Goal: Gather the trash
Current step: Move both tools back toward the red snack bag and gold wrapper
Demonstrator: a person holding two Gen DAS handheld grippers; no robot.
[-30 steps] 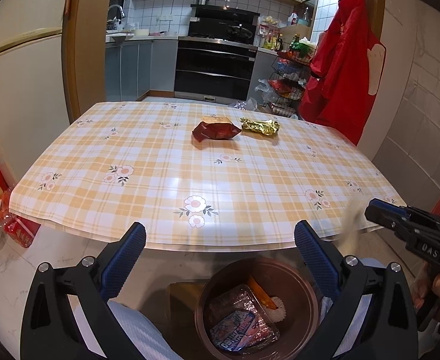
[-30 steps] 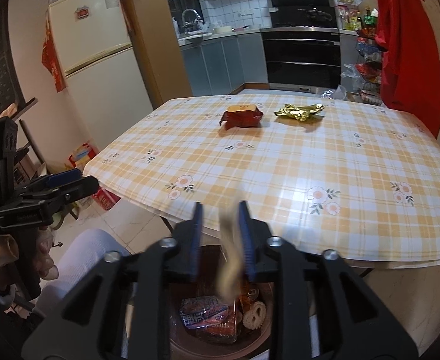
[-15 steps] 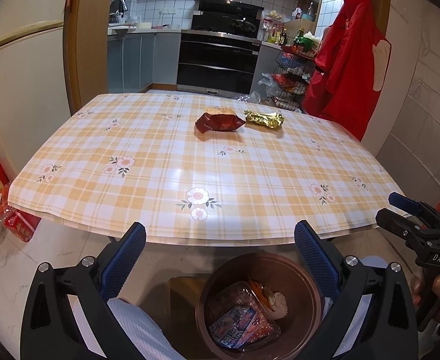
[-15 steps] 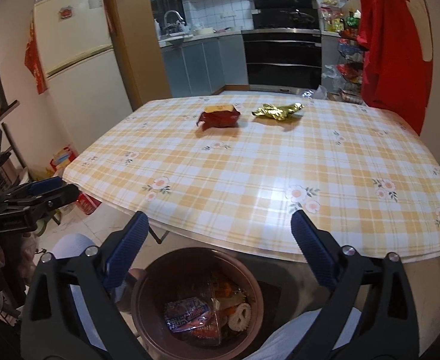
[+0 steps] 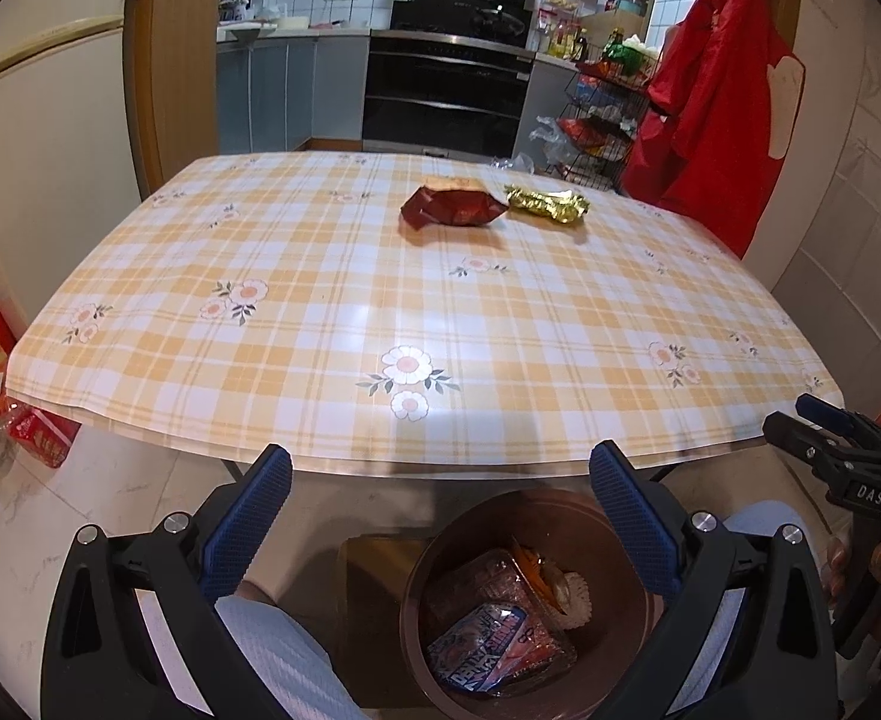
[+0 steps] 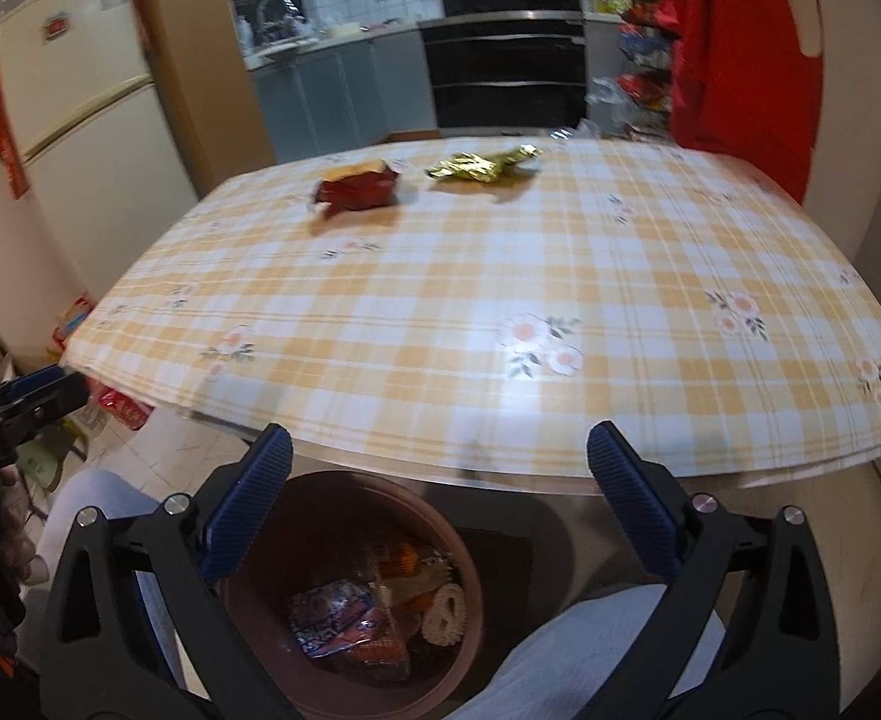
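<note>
1. Left gripper [image 5: 440, 501]: jaws spread wide, nothing between them. It hangs over the near edge of the table [image 5: 320, 324], with the brown waste bin [image 5: 614, 516] below and slightly to its right.

2. Brown waste bin contents: several wrappers already lie inside, among them a blue-and-red printed packet [image 5: 488, 648], some clear crumpled plastic, an orange scrap and a white fluted paper cup. This portion of the collection is judged done.

3. Red snack bag [image 5: 452, 207]: lies crumpled on the far middle of the table, well apart from both grippers. Not yet collected.

4. Gold foil wrapper [image 5: 547, 204]: lies just beside the red snack bag, on its right, also at the far side. Whether the two touch cannot be determined. Not yet collected.

5. Right gripper [image 6: 438, 501]: jaws likewise spread wide and empty, positioned above the bin rim at the near table edge. The right wrist view is somewhat motion-blurred.

6. Remaining table surface: no other trash visible on the checked cloth in either view.

7. Assessment: task appears well advanced but incomplete. Two items remain, both requiring a long reach across the table, then a carry to the bin below the near edge.
</note>
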